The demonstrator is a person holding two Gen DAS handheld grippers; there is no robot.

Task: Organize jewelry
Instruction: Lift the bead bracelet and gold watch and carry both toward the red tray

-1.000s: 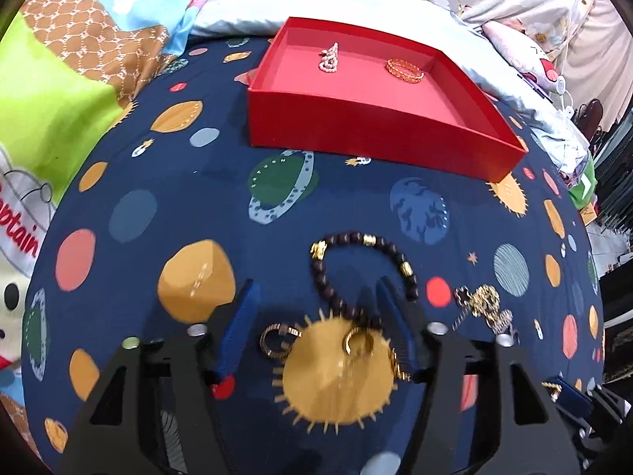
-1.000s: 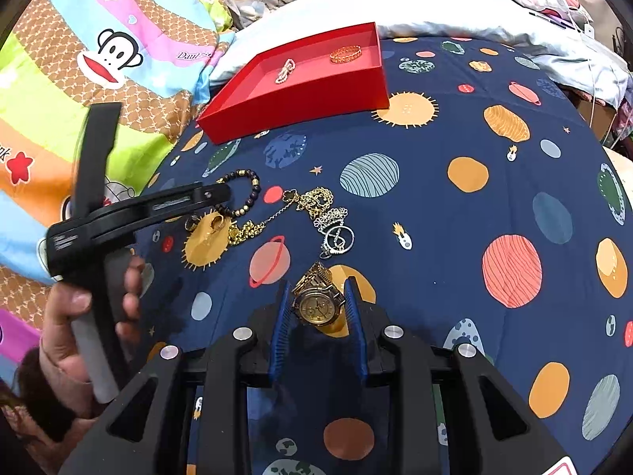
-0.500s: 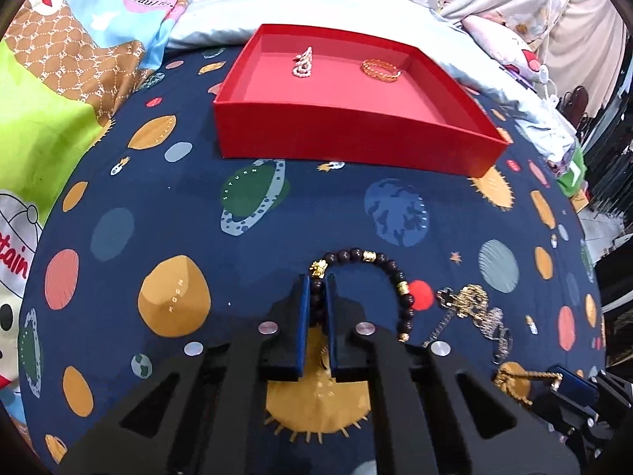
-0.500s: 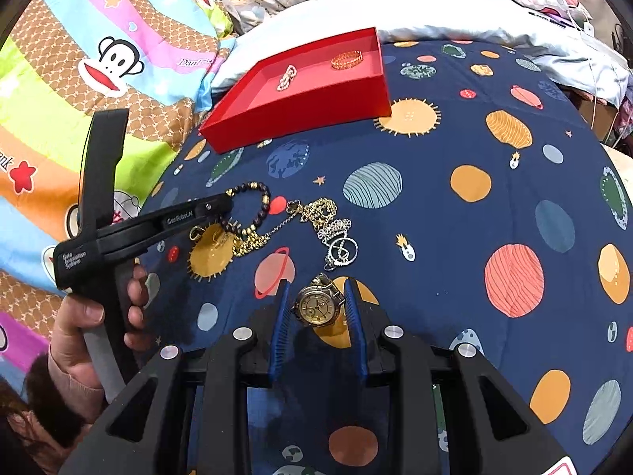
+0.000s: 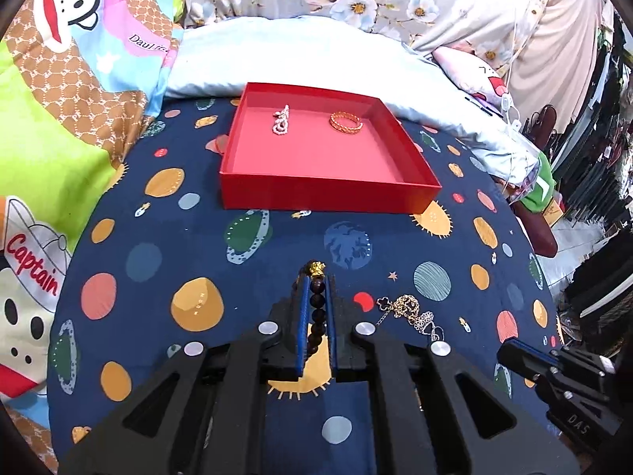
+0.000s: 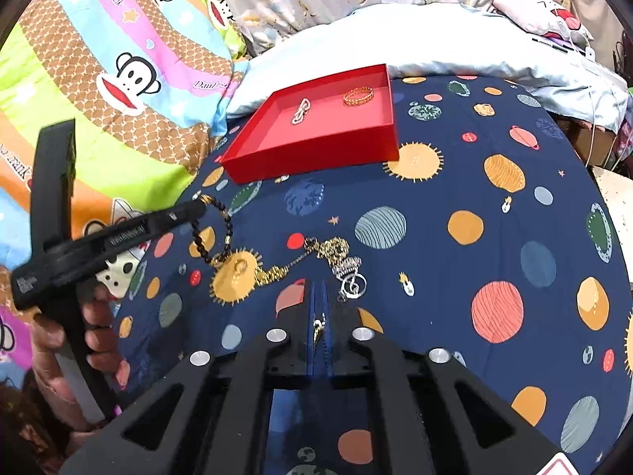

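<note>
Here the left tongs (image 5: pixel 315 297) pinch the bead bracelet (image 5: pixel 317 308) at lower centre. The right tongs (image 6: pixel 319 316) clamp a gold watch (image 6: pixel 317 326), mostly hidden.

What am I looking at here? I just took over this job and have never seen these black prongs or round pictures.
There is no robot arm: a person holds a hand-held gripper in each hand, and a fisheye camera on each looks forward along its two fingers. One picture is from the left gripper, the other from the right gripper.

The left one is shut on a dark bead bracelet, which hangs from it in the right view. The right one is shut on something gold, too hidden to name.

On the planet-print blanket lie tangled chains and a red tray that holds a pearl piece and a gold bangle.
</note>
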